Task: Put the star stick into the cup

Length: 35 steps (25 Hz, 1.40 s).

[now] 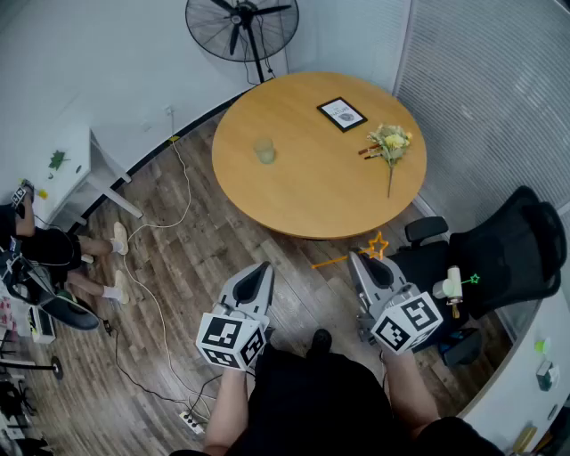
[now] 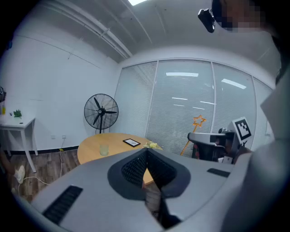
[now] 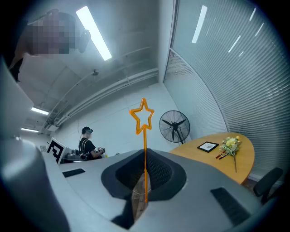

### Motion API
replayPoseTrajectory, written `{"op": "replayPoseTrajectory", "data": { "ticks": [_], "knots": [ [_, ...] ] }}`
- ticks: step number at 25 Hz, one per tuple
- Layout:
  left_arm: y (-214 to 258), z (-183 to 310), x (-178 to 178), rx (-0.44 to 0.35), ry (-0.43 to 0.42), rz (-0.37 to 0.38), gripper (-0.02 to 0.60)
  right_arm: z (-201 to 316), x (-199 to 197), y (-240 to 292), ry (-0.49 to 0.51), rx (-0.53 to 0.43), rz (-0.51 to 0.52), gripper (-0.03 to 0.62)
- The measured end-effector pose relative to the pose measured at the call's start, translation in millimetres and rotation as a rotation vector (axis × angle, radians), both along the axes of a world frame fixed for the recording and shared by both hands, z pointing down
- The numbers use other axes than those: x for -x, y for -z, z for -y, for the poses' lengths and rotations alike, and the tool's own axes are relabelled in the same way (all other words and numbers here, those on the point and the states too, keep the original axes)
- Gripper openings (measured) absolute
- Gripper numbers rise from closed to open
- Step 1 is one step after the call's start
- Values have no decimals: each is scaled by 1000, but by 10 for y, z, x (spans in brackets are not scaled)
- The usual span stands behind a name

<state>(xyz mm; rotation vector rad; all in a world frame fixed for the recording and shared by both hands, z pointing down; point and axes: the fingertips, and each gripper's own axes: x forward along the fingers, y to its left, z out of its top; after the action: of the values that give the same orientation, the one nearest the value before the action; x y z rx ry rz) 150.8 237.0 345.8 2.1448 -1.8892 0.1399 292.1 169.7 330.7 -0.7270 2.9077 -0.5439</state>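
Right gripper view: right tool (image 3: 144, 164) clamps the star stick (image 3: 145, 141) upright; left tool (image 2: 147, 158) closed, empty.

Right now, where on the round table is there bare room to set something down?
The round wooden table is bare across its near half, from the clear glass cup to the yellow flower bunch, and on the far left beyond the cup. It is most crowded at the far right, around the black picture frame and flowers.

Round wooden table (image 1: 312, 174), standing fan (image 1: 240, 27), plank floor (image 1: 187, 267), slatted blinds (image 1: 499, 89).
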Motion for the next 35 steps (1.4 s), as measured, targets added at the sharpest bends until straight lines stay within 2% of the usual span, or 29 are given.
{"op": "replayPoseTrajectory", "data": {
  "ticks": [16,22,35],
  "knots": [
    [71,-152,29,-35,84,19,-2,26,-189,-58,-30,26,24,18],
    [-25,-186,51,2,96,10,-2,25,-150,-90,-19,38,20,20],
    [-152,169,512,28,92,-16,-2,369,173,-153,-57,55,-10,20]
  ]
}}
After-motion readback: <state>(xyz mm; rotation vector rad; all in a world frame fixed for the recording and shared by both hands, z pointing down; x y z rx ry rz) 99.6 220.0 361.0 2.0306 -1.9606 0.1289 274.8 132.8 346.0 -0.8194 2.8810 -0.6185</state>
